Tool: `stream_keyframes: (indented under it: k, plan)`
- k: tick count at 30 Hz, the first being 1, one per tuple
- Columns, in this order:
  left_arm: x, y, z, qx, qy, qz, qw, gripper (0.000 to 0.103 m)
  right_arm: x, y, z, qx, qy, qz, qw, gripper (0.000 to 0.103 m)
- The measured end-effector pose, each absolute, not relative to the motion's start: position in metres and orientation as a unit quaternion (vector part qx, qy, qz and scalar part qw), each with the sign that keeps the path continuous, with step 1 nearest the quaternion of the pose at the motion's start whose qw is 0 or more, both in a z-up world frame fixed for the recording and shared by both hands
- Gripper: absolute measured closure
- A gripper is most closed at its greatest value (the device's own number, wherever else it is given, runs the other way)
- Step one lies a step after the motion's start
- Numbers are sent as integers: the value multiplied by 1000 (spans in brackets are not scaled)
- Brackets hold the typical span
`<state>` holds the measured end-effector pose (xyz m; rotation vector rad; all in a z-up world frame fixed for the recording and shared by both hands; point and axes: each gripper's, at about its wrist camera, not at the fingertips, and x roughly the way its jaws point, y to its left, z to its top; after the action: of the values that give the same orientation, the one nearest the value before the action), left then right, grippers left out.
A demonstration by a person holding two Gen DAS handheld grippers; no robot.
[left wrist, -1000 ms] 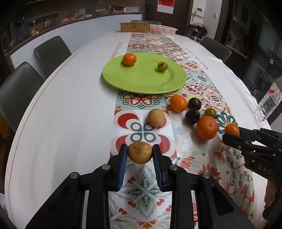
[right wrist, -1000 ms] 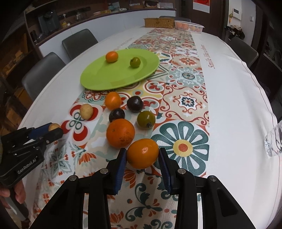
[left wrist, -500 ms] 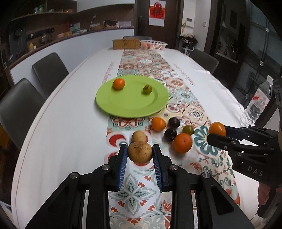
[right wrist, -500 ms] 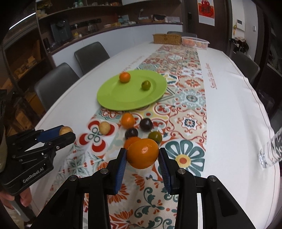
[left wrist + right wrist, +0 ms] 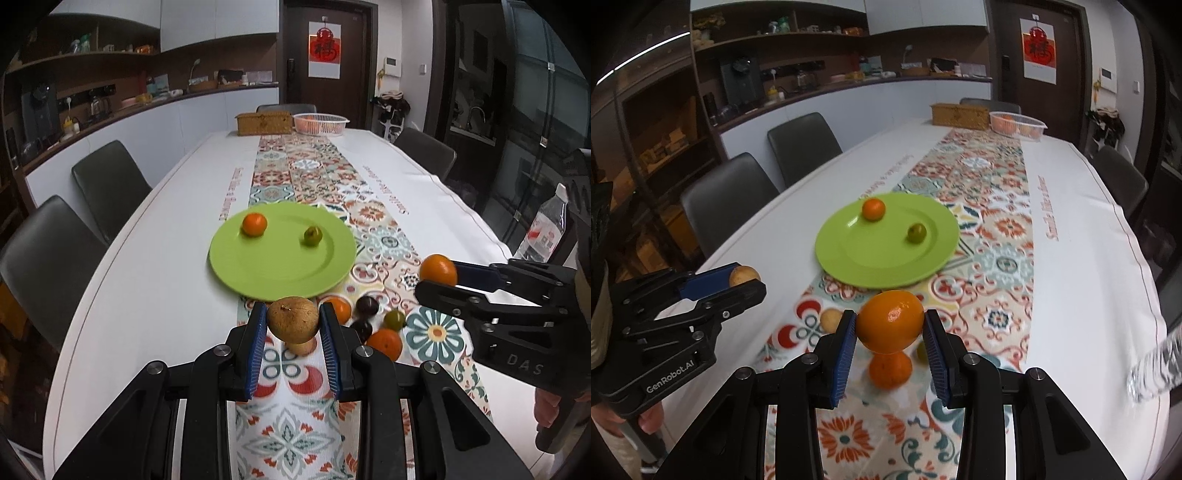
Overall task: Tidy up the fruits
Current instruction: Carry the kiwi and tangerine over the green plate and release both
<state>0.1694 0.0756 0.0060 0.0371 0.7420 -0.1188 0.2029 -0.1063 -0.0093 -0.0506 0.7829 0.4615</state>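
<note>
My left gripper (image 5: 293, 320) is shut on a brown round fruit (image 5: 293, 318), lifted above the patterned runner. My right gripper (image 5: 890, 322) is shut on an orange (image 5: 890, 320), also held in the air. Each gripper shows in the other's view: the right gripper (image 5: 437, 274) at the right, the left gripper (image 5: 746, 281) at the left. Ahead lies a green plate (image 5: 258, 266) carrying a small orange fruit (image 5: 254, 224) and a small green fruit (image 5: 313, 235). On the runner below stay another brown fruit (image 5: 831, 319), two oranges (image 5: 385, 343), two dark plums (image 5: 367, 304) and a green fruit (image 5: 394, 319).
Grey chairs (image 5: 107, 184) line the long white table's left side. A clear water bottle (image 5: 543, 229) stands near the right edge. At the far end sit a woven box (image 5: 263, 122) and a white basket (image 5: 320, 123). A hand (image 5: 650, 421) grips the left tool's handle.
Both grippers have risen with their fruits, and the views have tipped up to show more of the room. The fruits on the runner now appear lower and smaller.
</note>
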Motion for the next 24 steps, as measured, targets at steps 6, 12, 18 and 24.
stream_keyframes:
  k: [6, 12, 18, 24]
  plan:
    - [185, 74, 11, 27, 354, -68, 932, 74, 220, -95, -5, -27, 371, 238, 897, 65]
    - [206, 78, 10, 29, 356, -75, 931, 74, 241, -86, -2, -31, 372, 239, 897, 65]
    - [230, 87, 4, 26, 362, -77, 929, 74, 263, -78, -1, -40, 366, 238, 899, 65]
    - [256, 92, -6, 23, 369, -81, 926, 74, 286, -69, -10, -49, 375, 237, 895, 65]
